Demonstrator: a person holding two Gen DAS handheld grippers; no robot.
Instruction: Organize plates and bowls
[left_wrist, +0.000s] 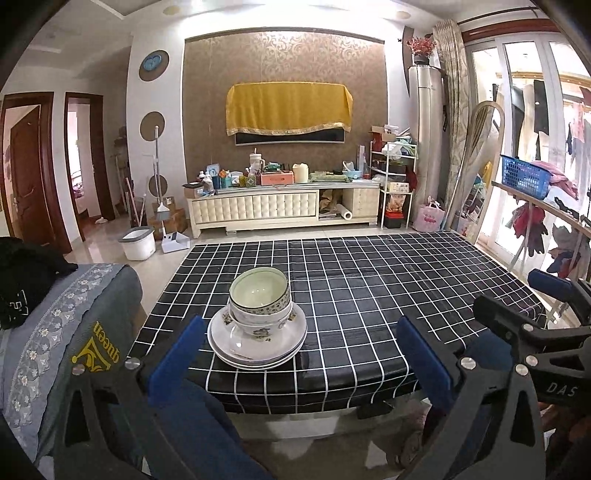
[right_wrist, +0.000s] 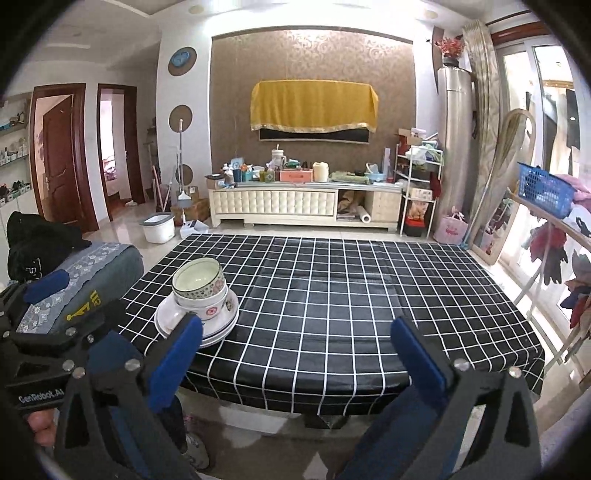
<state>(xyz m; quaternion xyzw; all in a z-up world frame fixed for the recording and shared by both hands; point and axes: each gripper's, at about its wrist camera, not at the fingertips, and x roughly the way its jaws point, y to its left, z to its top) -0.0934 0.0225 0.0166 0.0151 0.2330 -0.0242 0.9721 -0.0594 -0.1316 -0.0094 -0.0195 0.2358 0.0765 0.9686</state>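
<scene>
A: Stacked already — two bowls (left_wrist: 259, 300) nested on a pile of plates (left_wrist: 257, 345), near the front left corner of the table (left_wrist: 369, 280). Probably gathered there to keep everything in one pile and within easy reach from the front edge.

B: Agreed. Widest at the bottom, narrowest on top — a sensible order, though the upper bowl sits a little tilted inside the lower one. Worth steadying before any lift.

A: Left hand-held gripper (left_wrist: 299, 362) spread wide, holding nothing, hovering short of the front edge with the stack between its blue pads but well beyond them. Right hand-held gripper (right_wrist: 295, 363) likewise wide apart and bare, aimed at the middle of the table, the stack off to its left.

B: Materials? Glazed ceramic by the look: glossy white, pale green inside the top bowl, a patterned band round its rim, small printed motifs on the sides. Hard, smooth, likely slippery under a rubbery pad.

A: Tablecloth black with a white grid, shiny like oilcloth — creased along a fold running toward the back edge. Rest of the table bare.

B: Looks close to finished, then; perhaps only straightening that top bowl remains.
</scene>
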